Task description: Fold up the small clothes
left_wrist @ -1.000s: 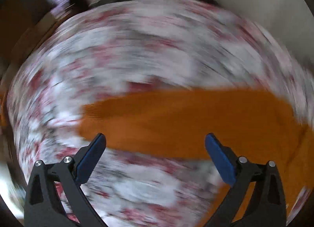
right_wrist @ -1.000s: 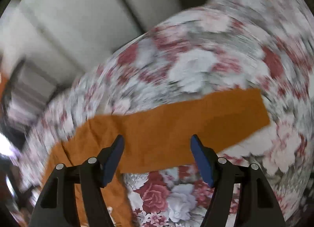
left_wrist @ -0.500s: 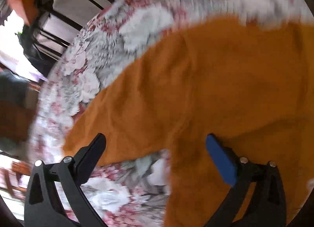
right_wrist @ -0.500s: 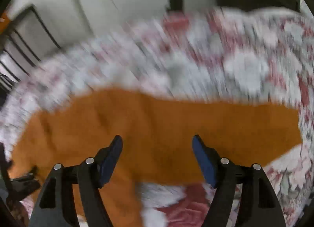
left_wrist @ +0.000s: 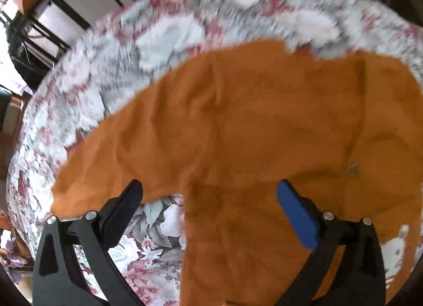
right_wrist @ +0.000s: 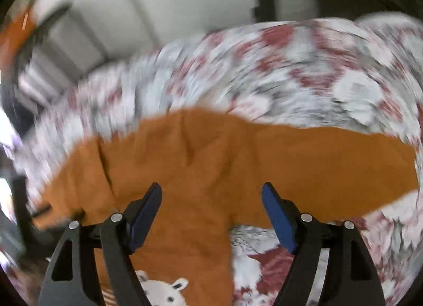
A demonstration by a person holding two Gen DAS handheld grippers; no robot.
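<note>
At your left, dark metal bars (left_wrist: 87, 10) stand against a pale wall; your left gripper (left_wrist: 208, 197) hangs released above the orange garment (left_wrist: 264, 126), which lies spread flat on the floral cloth (left_wrist: 164, 39) covering the surface; your right gripper (right_wrist: 211, 200) hovers over the same garment, jaws opening, gripping nothing; a white animal print (right_wrist: 161, 292) shows near its lower edge.

Motion blur smears most of the floral cloth (right_wrist: 304, 68) in the right wrist view, pattern only crisp near the bottom. The orange top (right_wrist: 211, 163) runs off the bottom edge, so its white animal print (right_wrist: 164, 292) is cut off. Upper left, some dark frame (left_wrist: 39, 28), too blurry to identify.
</note>
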